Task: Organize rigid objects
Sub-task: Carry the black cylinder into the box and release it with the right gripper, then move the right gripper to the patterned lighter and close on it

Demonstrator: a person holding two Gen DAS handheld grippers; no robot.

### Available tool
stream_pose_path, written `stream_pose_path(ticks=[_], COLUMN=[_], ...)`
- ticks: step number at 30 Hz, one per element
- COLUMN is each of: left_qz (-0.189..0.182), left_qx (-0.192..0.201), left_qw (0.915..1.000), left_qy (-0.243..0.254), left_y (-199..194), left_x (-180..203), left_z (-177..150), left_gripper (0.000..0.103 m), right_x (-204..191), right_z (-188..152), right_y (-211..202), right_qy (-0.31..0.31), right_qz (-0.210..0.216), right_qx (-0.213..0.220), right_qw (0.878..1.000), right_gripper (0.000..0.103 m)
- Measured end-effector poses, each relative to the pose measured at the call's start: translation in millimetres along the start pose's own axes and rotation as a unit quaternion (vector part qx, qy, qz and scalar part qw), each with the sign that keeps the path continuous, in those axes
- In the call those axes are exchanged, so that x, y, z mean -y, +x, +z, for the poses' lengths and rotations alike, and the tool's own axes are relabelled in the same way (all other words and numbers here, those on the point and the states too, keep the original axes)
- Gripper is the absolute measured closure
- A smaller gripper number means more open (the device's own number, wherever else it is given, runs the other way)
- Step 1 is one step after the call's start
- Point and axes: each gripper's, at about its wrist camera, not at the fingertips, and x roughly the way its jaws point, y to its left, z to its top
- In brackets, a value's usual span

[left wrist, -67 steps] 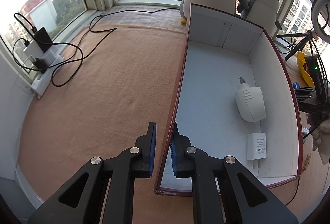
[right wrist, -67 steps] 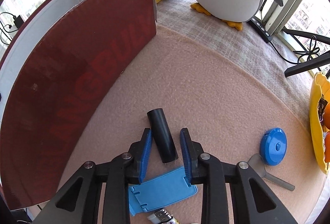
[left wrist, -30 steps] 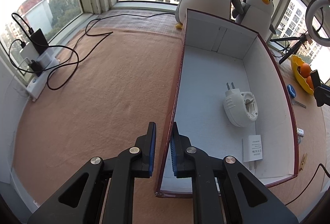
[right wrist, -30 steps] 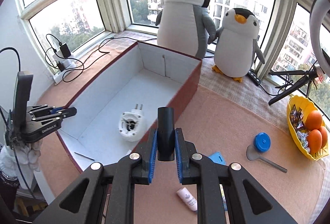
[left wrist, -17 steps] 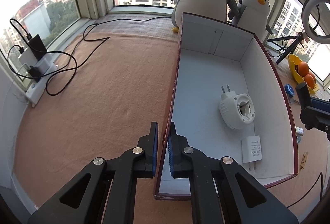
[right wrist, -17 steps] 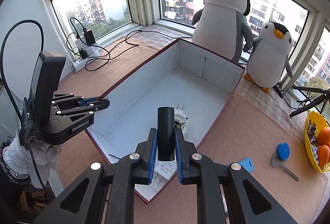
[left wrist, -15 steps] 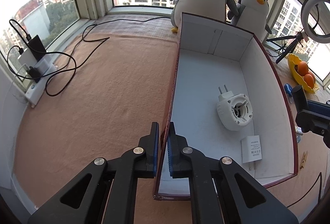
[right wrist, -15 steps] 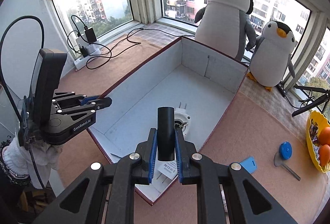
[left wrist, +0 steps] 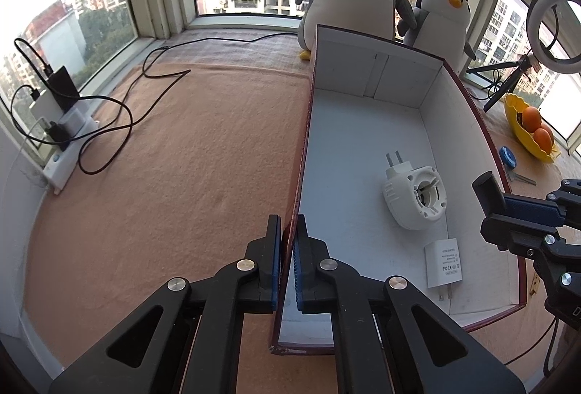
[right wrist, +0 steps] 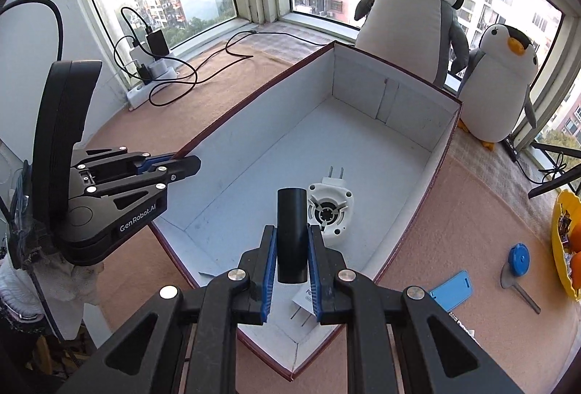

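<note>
In the left wrist view, your left gripper point(left wrist: 287, 239) is pinched tight on the near side wall of the box point(left wrist: 366, 172), one pad outside on the carpet side and one inside; on the box floor lie a round white plug adapter point(left wrist: 414, 196) and, nearer you, a flat white charger point(left wrist: 443, 262), while your right gripper point(left wrist: 523, 208) enters from the right edge carrying the black cylinder point(left wrist: 488, 192) at the far wall's rim. In the right wrist view, your right gripper point(right wrist: 291, 248) clamps the black cylinder point(right wrist: 291, 234) upright between its blue pads, above the open box point(right wrist: 445, 154) just in front of the plug adapter point(right wrist: 331, 212), with your left gripper point(right wrist: 183, 164) gripping the box rim at left and a blue card point(right wrist: 451, 290) and blue round case point(right wrist: 519, 259) lying on the carpet outside.
</note>
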Motion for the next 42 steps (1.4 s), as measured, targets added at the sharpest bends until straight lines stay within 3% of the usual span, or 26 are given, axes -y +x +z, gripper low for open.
stream_pose_path(ticks=[13, 14, 17, 18, 31, 42], left_qz=[0.002, 0.003, 0.004, 0.004, 0.012, 0.018], left_qx=[-0.001, -0.001, -0.001, -0.001, -0.005, -0.009], left_qw=[1.0000, 1.0000, 1.0000, 1.0000, 0.9999, 0.9998], left_qy=[0.001, 0.001, 0.000, 0.000, 0.005, 0.007], left_y=[0.1, 0.1, 0.4, 0.4, 0.7, 1.1], left_x=[0.3, 0.5, 0.2, 0.2, 2.6, 4.5], left_z=[0.6, 0.6, 0.8, 0.7, 0.9, 1.7], left_gripper=[0.098, 0.098, 0.098, 0.098, 0.098, 0.098], right_x=[-6.4, -6.3, -5.7, -5.5, 16.0, 93.4], right_z=[0.0, 0.4, 0.6, 0.8, -4.1, -33.0], right_y=[10.2, 9.8, 6.5, 5.4, -7.8, -38.3], right_qy=[-0.005, -0.006, -0.004, -0.004, 0.013, 0.075], right_qz=[0.009, 0.010, 0.011, 0.010, 0.014, -0.020], right_qx=[-0.006, -0.005, 0.006, 0.009, 0.024, 0.048], right_qw=[1.000, 1.000, 1.000, 1.000, 1.000, 0.996], right_gripper=[0.088, 0.085, 0.053, 0.049, 0.045, 0.040])
